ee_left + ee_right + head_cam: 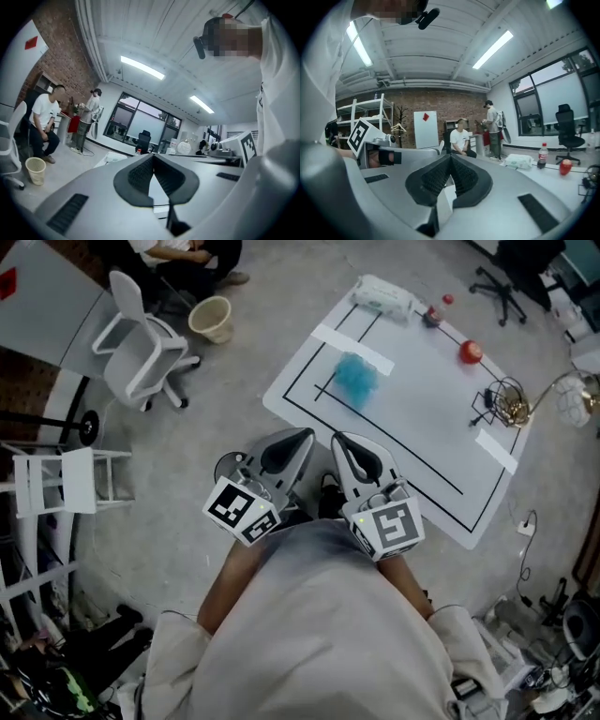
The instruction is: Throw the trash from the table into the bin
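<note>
Left gripper [302, 438] and right gripper [340, 440], jaws pressed together and empty, hovered off the table's [427, 423] near corner. Blue crumpled trash [356, 378] lay by its left edge. Spreading one gripper before reaching seemed wise.

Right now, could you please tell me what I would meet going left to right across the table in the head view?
Crumpled blue trash → cola bottle → red fruit → black wire basket

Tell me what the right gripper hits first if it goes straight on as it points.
Nothing near, it seems: the right gripper aims over a corner of the white table toward the seated person. Depth is unclear; the table could come first.
</note>
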A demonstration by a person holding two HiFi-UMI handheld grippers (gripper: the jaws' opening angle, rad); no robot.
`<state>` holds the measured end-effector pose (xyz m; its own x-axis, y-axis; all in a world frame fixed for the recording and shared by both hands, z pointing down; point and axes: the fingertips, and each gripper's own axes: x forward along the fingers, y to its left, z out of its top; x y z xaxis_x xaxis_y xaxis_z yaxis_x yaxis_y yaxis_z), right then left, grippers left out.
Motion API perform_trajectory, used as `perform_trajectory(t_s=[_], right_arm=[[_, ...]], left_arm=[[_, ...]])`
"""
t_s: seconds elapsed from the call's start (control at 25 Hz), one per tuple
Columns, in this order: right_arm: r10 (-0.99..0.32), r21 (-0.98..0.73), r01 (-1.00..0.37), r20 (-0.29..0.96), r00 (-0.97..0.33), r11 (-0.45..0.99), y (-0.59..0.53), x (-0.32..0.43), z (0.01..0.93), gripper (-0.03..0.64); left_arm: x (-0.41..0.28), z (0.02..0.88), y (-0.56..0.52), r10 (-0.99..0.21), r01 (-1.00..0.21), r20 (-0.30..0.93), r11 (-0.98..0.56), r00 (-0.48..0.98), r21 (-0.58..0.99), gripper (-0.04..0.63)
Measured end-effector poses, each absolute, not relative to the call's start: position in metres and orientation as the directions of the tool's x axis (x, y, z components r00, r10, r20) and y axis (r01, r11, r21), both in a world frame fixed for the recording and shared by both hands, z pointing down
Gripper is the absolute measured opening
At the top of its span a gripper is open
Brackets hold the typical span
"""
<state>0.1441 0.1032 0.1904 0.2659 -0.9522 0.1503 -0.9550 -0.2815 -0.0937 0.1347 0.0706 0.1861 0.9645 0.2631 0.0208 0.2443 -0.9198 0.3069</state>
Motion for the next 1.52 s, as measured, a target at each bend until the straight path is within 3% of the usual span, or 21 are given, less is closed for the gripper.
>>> perform_trajectory(t_s=[0.24, 0.52, 0.92, 1.52], right_arm=[[-0.873, -0.100, -0.873, 0.160, 0.460, -0.478, 0.175, 0.189, 0.198, 0.020], [-0.785, -0.099, -0.780, 0.124, 0.607, -0.618, 0.229, 0.222, 0.202, 0.020], [-0.799, -0.095, -0.794, 0.094, 0.593, -0.600, 0.245, 0.246, 0.203, 0.020], [-0.851, -0.137, -0.840, 0.094, 0.517, -0.526, 0.215, 0.258, 0.208, 0.020]], left_arm=[[0.187, 0.196, 0.136, 0.465, 0.431, 0.039, -0.845, 0.884, 0.316, 0.006], [0.223, 0.190, 0.189, 0.598, 0.566, 0.034, -0.773, 0.801, 0.287, 0.006], [0.241, 0.203, 0.219, 0.610, 0.567, 0.058, -0.764, 0.790, 0.307, 0.006], [0.251, 0.216, 0.192, 0.523, 0.477, 0.106, -0.830, 0.846, 0.288, 0.008]])
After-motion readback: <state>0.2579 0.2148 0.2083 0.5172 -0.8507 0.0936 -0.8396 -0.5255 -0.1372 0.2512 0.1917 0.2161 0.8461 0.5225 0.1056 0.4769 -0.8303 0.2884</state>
